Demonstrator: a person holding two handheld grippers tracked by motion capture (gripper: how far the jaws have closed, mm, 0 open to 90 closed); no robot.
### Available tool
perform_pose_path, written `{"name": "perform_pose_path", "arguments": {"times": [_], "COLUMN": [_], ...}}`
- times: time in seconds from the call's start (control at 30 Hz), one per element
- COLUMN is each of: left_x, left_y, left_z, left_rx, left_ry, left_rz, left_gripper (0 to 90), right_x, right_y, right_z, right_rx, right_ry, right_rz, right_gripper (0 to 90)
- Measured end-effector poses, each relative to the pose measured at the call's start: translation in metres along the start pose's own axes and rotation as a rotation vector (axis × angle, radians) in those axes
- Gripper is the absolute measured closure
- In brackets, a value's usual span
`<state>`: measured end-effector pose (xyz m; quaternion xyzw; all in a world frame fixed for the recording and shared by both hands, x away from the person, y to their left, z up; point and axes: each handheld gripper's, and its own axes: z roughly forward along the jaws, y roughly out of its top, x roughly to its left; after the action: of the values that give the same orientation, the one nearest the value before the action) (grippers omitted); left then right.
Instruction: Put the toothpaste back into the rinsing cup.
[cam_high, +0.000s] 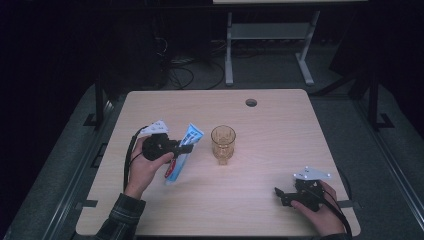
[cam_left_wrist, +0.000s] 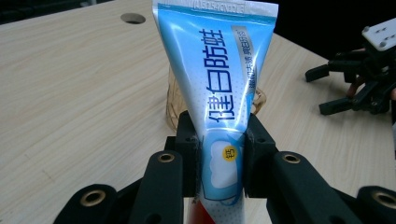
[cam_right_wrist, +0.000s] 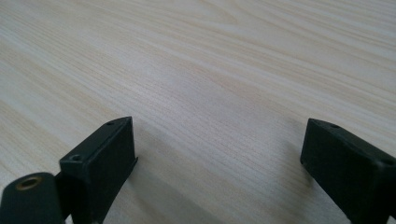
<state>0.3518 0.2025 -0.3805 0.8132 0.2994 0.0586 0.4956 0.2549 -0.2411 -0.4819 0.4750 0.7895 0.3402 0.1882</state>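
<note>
My left gripper is shut on a blue and white toothpaste tube, held off the wooden table left of centre. In the left gripper view the toothpaste tube stands between the two black jaws of the left gripper, crimped end up. An amber glass cup stands upright on the table just right of the tube; in the left gripper view the cup is partly hidden behind it. My right gripper rests open near the front right corner, nothing between its fingers.
A round cable hole sits near the table's far edge. A desk frame and cables lie on the dark floor behind. The right gripper appears at the right of the left gripper view.
</note>
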Motion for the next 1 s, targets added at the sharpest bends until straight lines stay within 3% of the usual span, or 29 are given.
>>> {"name": "perform_pose_path", "arguments": {"times": [0.2, 0.47, 1.0], "left_x": [0.000, 0.004, 0.006], "left_y": [0.005, 0.013, 0.045], "left_z": [-0.001, -0.003, -0.002], "left_rx": [-0.015, -0.050, -0.069], "left_ry": [-0.011, -0.033, -0.052], "left_rz": [0.024, 0.023, 0.067], "left_gripper": [72.2, 72.2, 72.0], "right_x": [0.000, 0.000, 0.000], "right_y": [0.000, 0.000, 0.000], "right_z": [0.000, 0.000, 0.000], "right_rx": [0.000, 0.000, 0.000], "right_ry": [0.002, 0.002, 0.002], "right_rz": [-0.001, -0.001, -0.001], "right_gripper": [9.4, 9.4, 9.4]}}
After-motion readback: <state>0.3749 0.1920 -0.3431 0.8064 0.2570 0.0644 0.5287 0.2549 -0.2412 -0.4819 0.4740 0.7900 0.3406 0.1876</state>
